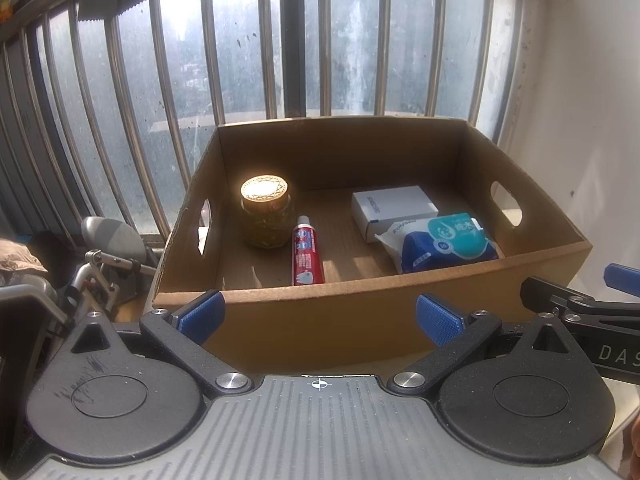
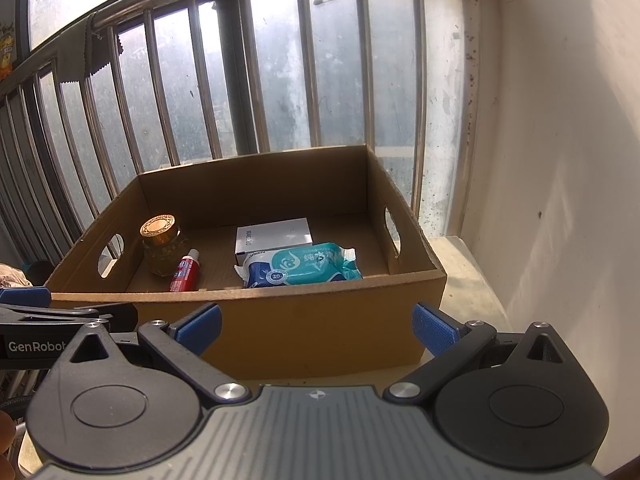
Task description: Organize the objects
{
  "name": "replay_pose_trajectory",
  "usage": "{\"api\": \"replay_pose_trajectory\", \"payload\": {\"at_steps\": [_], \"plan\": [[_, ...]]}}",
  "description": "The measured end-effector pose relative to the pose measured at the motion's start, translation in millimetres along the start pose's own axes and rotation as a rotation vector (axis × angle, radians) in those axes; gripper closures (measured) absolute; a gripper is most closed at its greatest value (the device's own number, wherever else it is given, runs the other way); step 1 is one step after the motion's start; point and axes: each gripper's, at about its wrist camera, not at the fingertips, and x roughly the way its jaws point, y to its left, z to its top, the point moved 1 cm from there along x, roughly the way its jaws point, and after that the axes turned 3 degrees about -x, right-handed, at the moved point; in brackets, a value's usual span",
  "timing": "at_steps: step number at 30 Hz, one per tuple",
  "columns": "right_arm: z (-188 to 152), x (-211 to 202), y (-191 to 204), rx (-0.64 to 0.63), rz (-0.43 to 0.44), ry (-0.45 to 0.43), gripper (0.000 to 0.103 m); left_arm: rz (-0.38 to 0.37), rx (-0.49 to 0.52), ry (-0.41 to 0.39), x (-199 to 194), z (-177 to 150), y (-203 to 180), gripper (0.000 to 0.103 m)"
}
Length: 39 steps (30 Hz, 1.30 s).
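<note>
While both tools hover before the open brown cardboard box, your left gripper and right gripper stand spread and empty. At centre frame the box holds the gold-lidded glass jar, red toothpaste tube, white carton and blue wipes pack. Reaching over the near wall risks toppling the jar.

An open cardboard box with oval handle cut-outs in its side walls held four things; a glass jar with a gold patterned lid stood upright at the left; a red toothpaste tube lay flat just beside it; a white carton lay flat at the right; a blue-and-teal wipes pack lay against the carton's near side.
</note>
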Motion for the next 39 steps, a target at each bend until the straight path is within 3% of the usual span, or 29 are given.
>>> {"api": "replay_pose_trajectory", "payload": {"at_steps": [39], "plan": [[1.3, 0.0, -2.1, 0.003, -0.002, 0.001, 0.0, 0.005, 0.001, 0.0, -1.0, 1.1, -2.9, 0.001]]}}
